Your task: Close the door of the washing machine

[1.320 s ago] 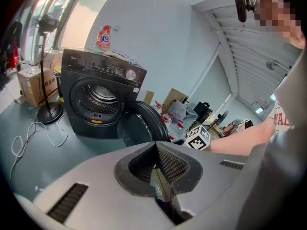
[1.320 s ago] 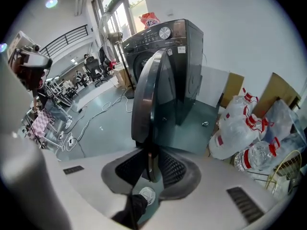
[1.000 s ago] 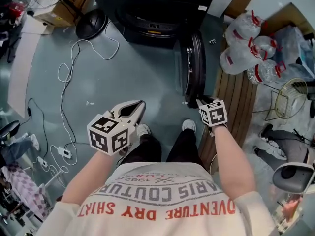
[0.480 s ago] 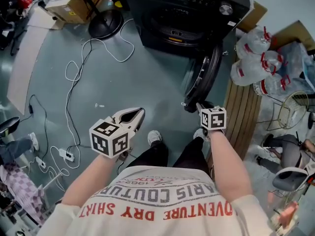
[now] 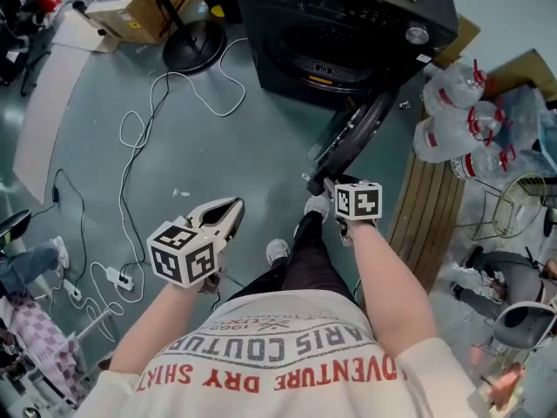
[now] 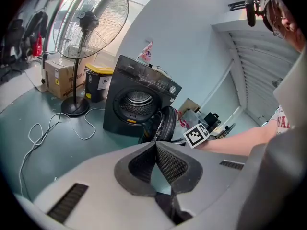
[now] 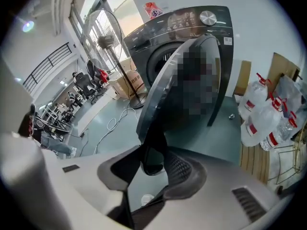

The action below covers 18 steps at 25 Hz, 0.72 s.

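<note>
The black front-loading washing machine (image 5: 348, 24) stands at the top of the head view, its drum open. Its round door (image 5: 352, 133) hangs half open, angled out toward me. My right gripper (image 5: 315, 181) is at the door's free edge. In the right gripper view the door (image 7: 187, 85) rim lies between the jaws of the right gripper (image 7: 156, 159), which are opening and show a gap beside it. My left gripper (image 5: 233, 207) hovers over the bare floor to the left, shut on nothing; in its own view the left gripper (image 6: 156, 145) faces the machine (image 6: 136, 99).
A fan's round base (image 5: 193, 44) and a white cable (image 5: 130, 146) lie on the floor left of the machine. Large water bottles (image 5: 452, 111) and a wooden pallet (image 5: 426, 207) sit to the right. My feet are just below the door.
The door has swung from standing straight out to a slant toward the machine. My right gripper moved left with its edge and its jaws widened. The left gripper drifted down-left.
</note>
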{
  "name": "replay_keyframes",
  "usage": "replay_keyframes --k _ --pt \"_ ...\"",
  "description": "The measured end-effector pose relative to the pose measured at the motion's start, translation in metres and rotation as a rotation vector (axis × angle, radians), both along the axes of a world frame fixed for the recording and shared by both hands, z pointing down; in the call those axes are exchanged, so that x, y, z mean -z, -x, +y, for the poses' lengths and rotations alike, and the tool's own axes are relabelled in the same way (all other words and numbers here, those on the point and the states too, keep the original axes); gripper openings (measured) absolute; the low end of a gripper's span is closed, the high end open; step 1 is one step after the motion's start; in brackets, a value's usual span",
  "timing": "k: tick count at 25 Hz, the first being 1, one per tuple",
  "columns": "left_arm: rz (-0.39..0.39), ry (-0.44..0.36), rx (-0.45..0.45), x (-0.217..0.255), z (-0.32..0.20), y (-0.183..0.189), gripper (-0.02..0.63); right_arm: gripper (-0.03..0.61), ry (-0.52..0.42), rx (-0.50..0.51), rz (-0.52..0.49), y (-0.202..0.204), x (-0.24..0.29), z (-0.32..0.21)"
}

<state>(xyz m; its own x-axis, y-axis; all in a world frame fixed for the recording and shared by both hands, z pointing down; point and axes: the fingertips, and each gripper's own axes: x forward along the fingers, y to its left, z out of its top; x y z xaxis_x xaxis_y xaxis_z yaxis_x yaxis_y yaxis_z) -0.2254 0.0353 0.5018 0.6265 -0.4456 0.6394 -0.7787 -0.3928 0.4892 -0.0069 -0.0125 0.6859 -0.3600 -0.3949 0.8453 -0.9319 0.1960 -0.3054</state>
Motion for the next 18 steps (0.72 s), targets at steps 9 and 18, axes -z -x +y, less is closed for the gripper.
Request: replay_keyframes --k 9,18 --pt "-0.053 -0.002 0.055 0.013 -0.046 0.021 0.026 0.169 0.004 0.032 -0.106 0.056 0.001 -0.044" --pt "-0.1 0.027 0.104 0.013 -0.115 0.038 0.026 0.132 0.014 0.214 -0.178 0.108 0.004 -0.095"
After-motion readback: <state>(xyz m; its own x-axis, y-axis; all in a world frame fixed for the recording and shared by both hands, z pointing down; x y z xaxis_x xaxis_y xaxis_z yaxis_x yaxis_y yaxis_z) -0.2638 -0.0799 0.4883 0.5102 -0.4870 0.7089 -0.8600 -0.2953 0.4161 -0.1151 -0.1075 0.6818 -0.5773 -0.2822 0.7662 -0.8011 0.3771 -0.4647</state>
